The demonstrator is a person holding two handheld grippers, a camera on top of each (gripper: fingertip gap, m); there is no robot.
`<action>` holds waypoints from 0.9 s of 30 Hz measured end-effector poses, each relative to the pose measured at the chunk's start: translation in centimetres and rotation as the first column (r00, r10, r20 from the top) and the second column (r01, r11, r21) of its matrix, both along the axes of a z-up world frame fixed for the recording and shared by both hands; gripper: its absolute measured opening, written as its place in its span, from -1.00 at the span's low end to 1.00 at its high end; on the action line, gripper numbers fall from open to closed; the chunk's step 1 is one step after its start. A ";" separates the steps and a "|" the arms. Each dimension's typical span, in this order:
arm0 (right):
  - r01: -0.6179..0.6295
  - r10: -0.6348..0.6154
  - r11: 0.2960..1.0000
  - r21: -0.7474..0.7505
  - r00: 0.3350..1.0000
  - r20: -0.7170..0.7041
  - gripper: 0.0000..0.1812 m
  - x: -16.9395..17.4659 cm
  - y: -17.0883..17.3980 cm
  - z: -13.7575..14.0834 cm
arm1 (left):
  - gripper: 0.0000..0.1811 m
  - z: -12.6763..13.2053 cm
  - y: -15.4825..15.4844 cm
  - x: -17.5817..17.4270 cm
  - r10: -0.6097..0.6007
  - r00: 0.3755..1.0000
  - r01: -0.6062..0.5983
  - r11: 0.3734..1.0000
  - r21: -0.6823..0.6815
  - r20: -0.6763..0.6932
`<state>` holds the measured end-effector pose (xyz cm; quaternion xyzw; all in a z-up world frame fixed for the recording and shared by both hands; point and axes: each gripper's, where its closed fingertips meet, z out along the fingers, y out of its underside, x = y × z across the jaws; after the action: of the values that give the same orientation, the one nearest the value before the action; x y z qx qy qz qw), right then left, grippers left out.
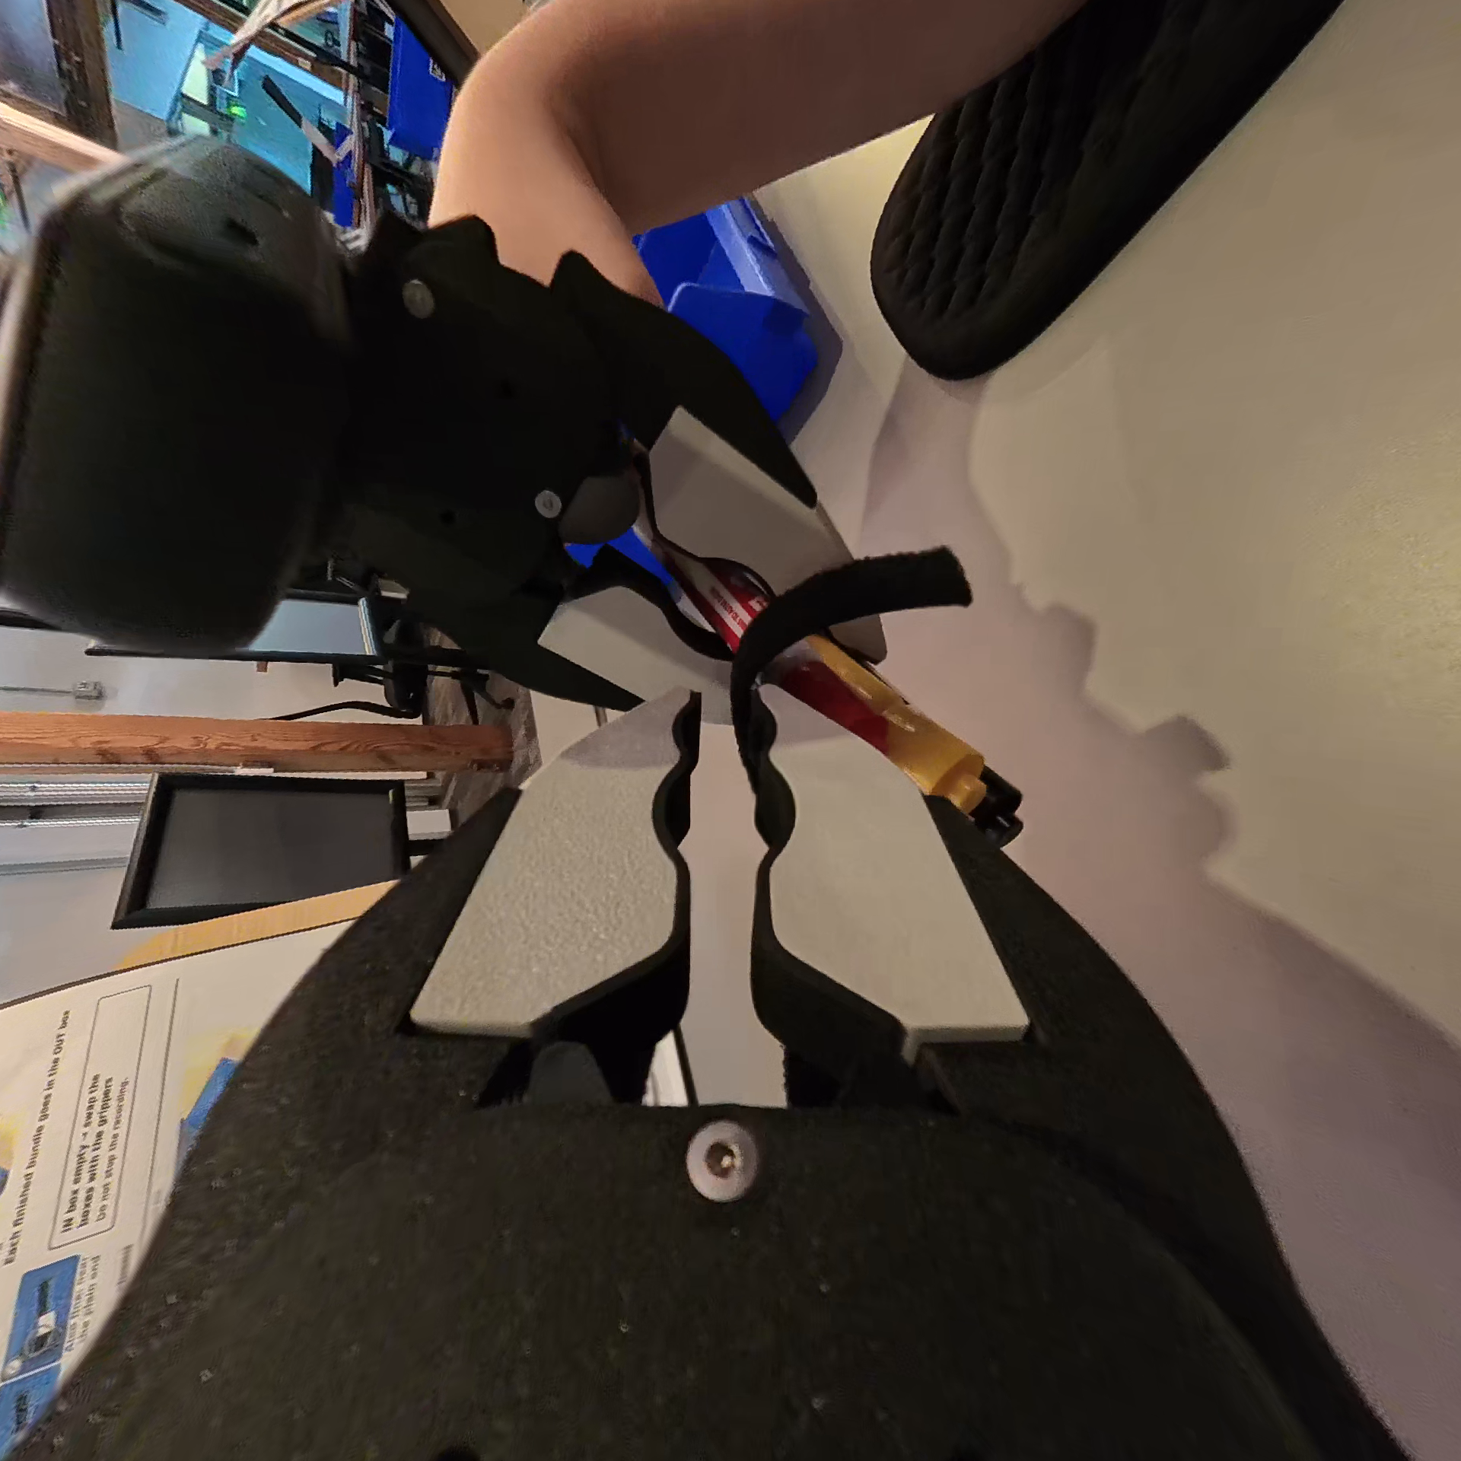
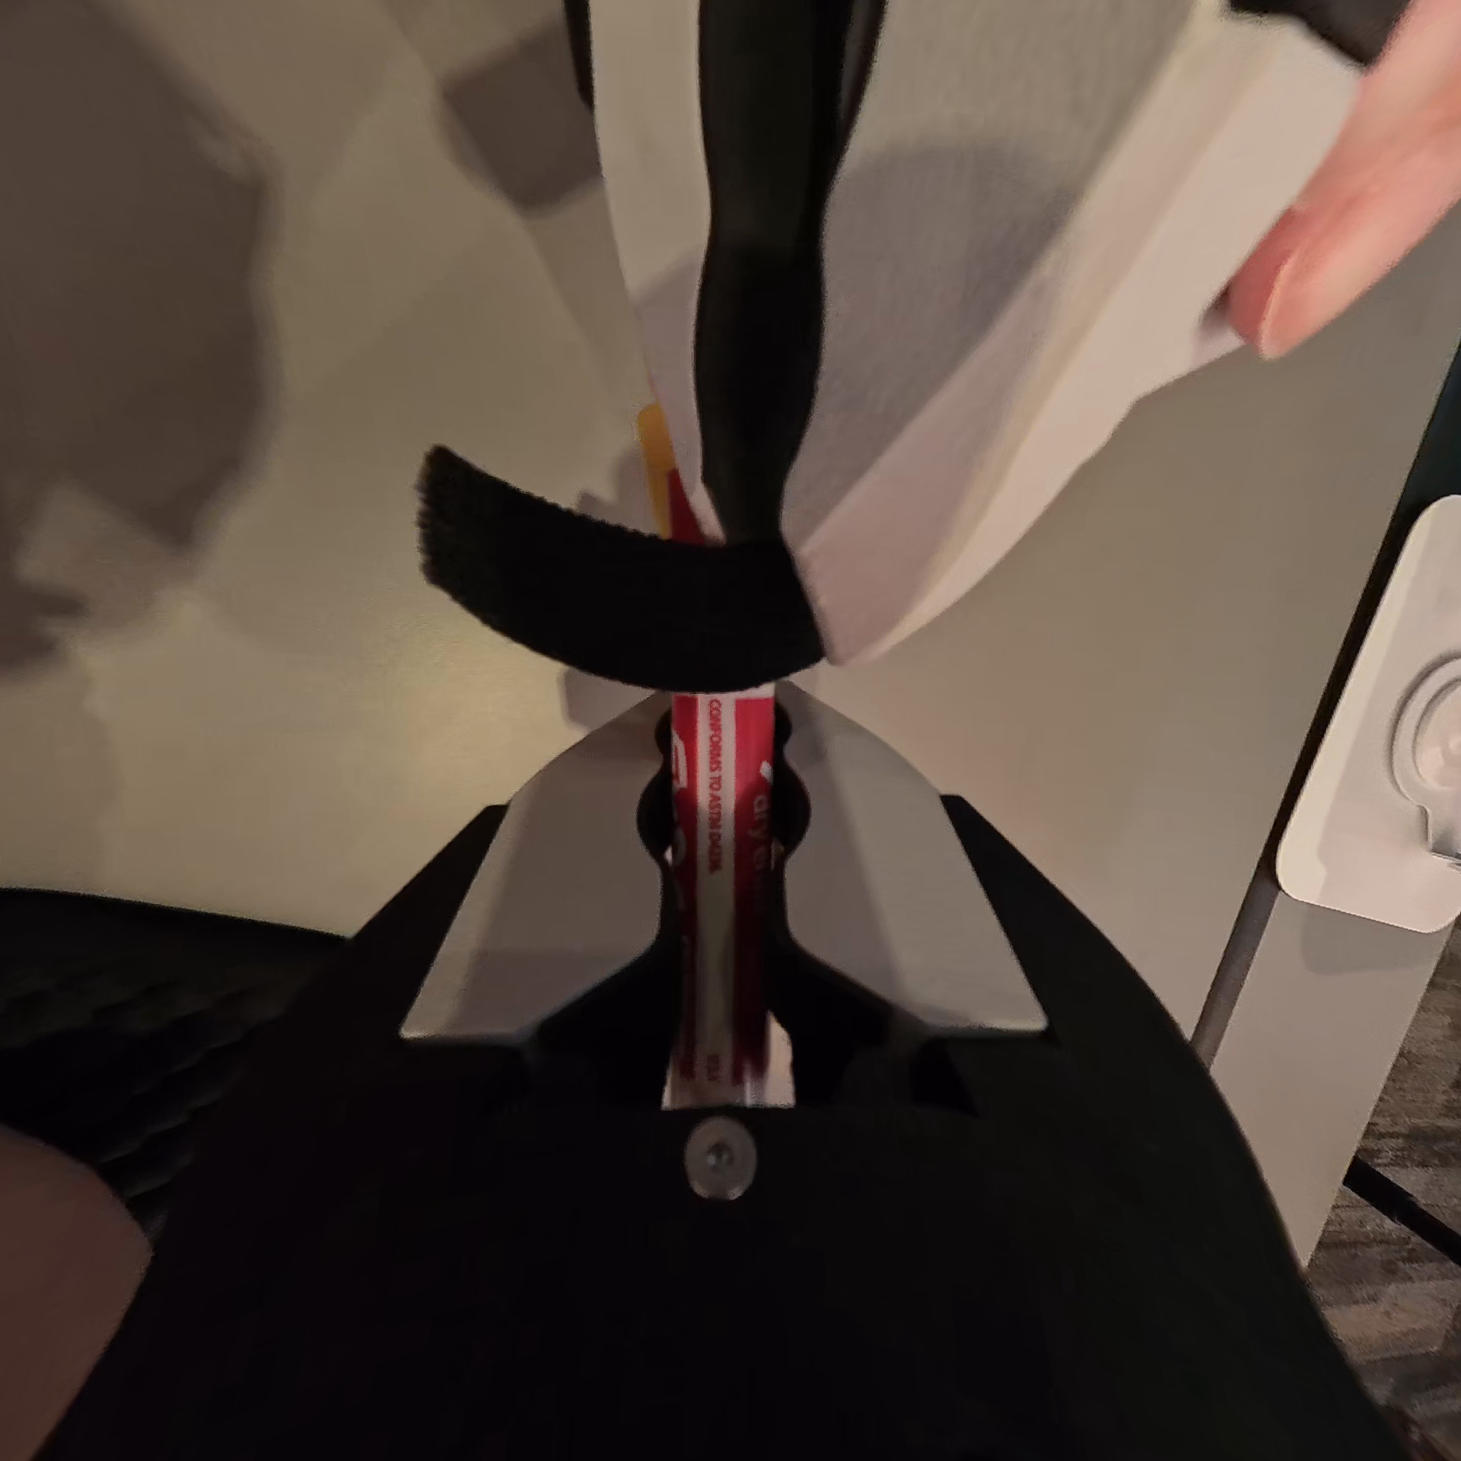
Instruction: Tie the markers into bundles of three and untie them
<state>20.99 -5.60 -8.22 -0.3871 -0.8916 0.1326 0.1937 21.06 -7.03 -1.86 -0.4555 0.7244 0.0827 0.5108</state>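
Right gripper (image 2: 723, 711) is clamped on the markers (image 2: 719, 854): a red-and-white barrel runs straight down the slot between its fingers, fingertips pinching it just below the strap. Black hook-and-loop strap (image 2: 601, 601) loops around the bundle right past those fingertips; its free end sticks out to the left, unattached. Left gripper (image 1: 731, 711) meets the bundle from the opposite side, fingers closed on the strap, which runs down between its pads in the left wrist view. From that view the markers (image 1: 877, 711) stick out past the strap to the right: red and yellow barrels, with a black end at the far tip, held above the white table (image 1: 1265, 632). The right gripper (image 1: 759, 624) shows there, gripping the bundle from behind, a bare forearm (image 1: 711, 118) above it. Farther back: blue bin (image 1: 743, 308) on the table, black padded rest (image 1: 1051, 198) beyond it. Right wrist view also shows a finger (image 2: 1344, 261) by the left gripper (image 2: 759, 506) and a white plate (image 2: 1376, 711) at the table edge.
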 end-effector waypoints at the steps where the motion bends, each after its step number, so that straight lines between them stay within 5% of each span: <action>1: 0.004 -0.004 1.000 0.006 1.000 -0.001 -0.77 -0.1 0.1 -0.1 | -0.88 0.0 0.0 0.0 0.003 1.000 -0.003 1.000 0.004 -0.006; 27: 0.021 -0.028 0.996 -0.091 0.997 -0.077 -0.78 -0.5 0.4 1.1 | -0.86 0.2 -0.5 0.4 0.004 1.000 -0.004 1.000 -0.007 -0.010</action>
<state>20.46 -5.17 -7.11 -0.4009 -0.8717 0.1852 0.2124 21.50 -7.58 -1.66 -0.4584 0.7263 0.0834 0.5054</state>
